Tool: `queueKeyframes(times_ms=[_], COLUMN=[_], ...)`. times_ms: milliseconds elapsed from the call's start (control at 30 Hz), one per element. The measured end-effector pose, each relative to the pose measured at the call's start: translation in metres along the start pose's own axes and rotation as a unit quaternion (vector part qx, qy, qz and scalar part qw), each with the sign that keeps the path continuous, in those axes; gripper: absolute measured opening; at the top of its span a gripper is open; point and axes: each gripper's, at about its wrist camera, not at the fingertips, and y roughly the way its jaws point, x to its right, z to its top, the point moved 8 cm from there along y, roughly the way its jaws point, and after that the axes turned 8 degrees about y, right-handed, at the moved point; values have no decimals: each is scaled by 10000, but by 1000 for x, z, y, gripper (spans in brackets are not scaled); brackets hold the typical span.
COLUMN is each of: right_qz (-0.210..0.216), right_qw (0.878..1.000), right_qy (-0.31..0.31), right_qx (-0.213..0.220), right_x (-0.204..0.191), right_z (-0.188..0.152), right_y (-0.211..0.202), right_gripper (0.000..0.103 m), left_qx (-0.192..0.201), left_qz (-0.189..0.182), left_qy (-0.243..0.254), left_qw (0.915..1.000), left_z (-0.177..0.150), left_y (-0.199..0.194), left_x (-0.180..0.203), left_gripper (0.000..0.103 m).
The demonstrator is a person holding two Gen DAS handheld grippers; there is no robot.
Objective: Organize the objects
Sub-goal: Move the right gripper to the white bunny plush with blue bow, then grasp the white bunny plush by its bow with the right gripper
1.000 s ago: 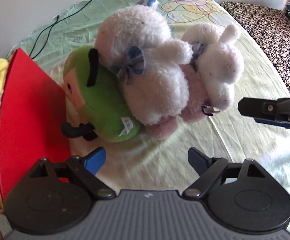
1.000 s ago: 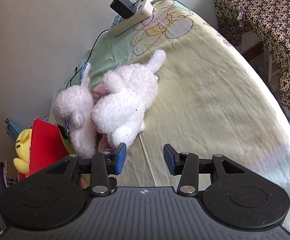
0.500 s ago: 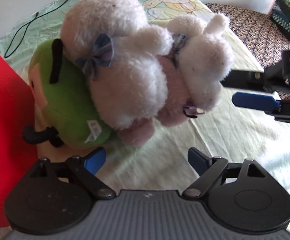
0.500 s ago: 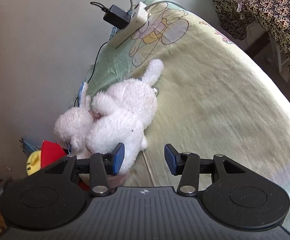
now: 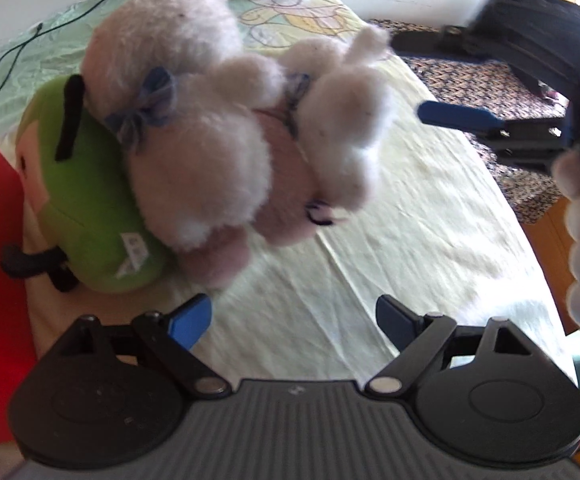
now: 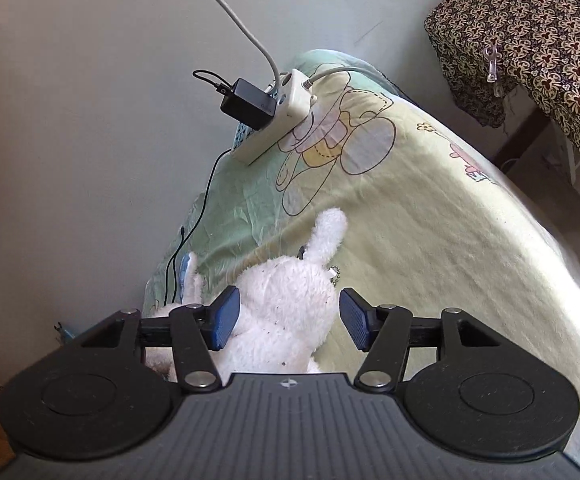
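Right fingers [image 6: 226, 322] spread wide astride white plush rabbit [image 6: 286, 316], not yet clamped. Rabbit lies on bed [image 6: 430, 240] against green plush [image 5: 86, 200]. Left gripper [image 5: 294, 320] wide, empty. Next: close, lift rabbit.

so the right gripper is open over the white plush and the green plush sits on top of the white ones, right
Not quite: the left wrist view shows the green plush under the white plush, not on top. The right gripper is open over it.

White plush rabbit [image 5: 346, 128] w/ blue bow, green plush [image 5: 90, 200], pale-yellow cartoon-print sheet [image 6: 430, 220].
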Motion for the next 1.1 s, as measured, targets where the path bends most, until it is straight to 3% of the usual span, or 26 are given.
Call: queueKeyframes(times_ms=[133,267,367,433,567,800,833,933,1100], right_qz=[209,-157,-155,-12,68,-185,-247,-338,-105], right_qw=[9989,9966,9967,9978,9986,9992,9992,9992,9997], right_qy=[-222,-607,-574,-332,-164,-100,-88,32,194], right_qx=[-367,-532,-558,-579,-491,-338,-296,-212,-58], right_x=[-14,-18,-10,-1,12,38,42,55,63], right_z=[-8,-17,-18,-17,-12,-5,-4,4,24], right_y=[14,33,32,26,12,-8,-11,-19,-33], right_gripper=[59,61,57,48,37,37,38,40,42], left_qx=[97,112,120,189,479,1171,1248,1276,1178], left_qz=[-56,-34,-46,-96,-299,-671,-700,-779,-802], left_qy=[201,254,227,219,290,682,710,680,738], left_qw=[9997,9996,9997,9995,9980,9885,9872,9864,9870], left_z=[2,5,6,8,19,43,38,57,70], left_y=[-4,-5,-6,-9,-20,-43,-44,-36,-9], left_x=[12,14,13,13,18,28,45,84,95], left_gripper=[88,88,88,88,88,88,88,88,87])
